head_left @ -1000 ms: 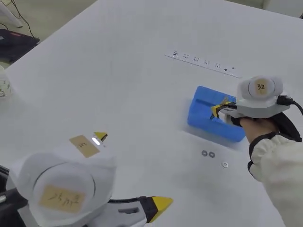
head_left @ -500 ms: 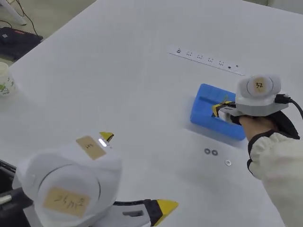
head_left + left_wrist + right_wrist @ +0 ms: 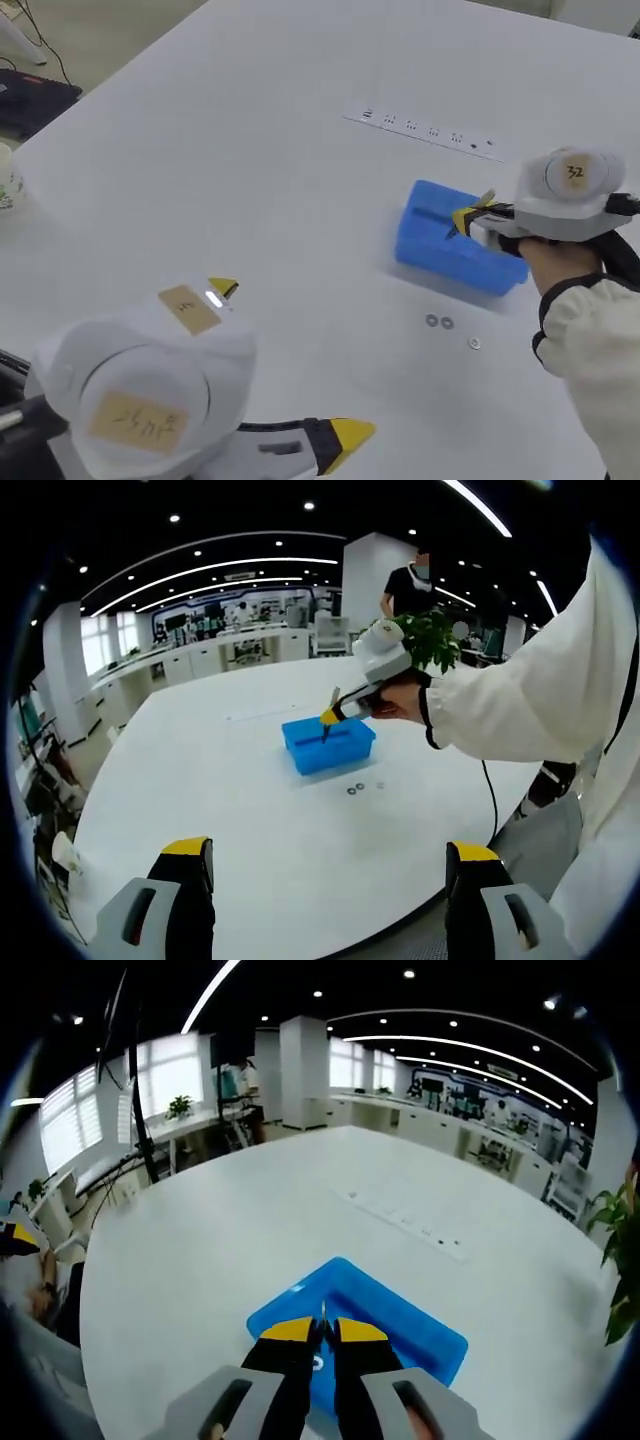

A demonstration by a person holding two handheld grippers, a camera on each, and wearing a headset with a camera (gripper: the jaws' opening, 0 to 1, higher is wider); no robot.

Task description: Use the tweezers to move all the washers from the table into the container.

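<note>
The right hand-held gripper [image 3: 462, 222] is hanging over the blue container [image 3: 440, 255], its yellow-tipped jaws pinched tight on the tweezers [image 3: 323, 1312]. In the left gripper view the tweezers are running through the jaws, one end sticking up above them and the thin tip pointing down into the container. Whether the tip is carrying anything is too small to tell. A hand [image 3: 556, 266] in a white sleeve [image 3: 592, 345] is gripping the handle from the right.

The container is sitting on the white counter [image 3: 250, 150], with a white power strip [image 3: 428, 132] lying beyond it, apart from its far side. Three washers are lying on the counter near the container's near edge – a pair of washers [image 3: 432, 321] just beside each other, and a third washer [image 3: 474, 344] a little apart, closer to the sleeve.

The left hand-held gripper [image 3: 328, 880] is hovering low at the near side of the counter, well apart from the container. Its jaws are standing spread wide with nothing between them – its own view is looking straight across the counter at the container, the washers and the other gripper.
</note>
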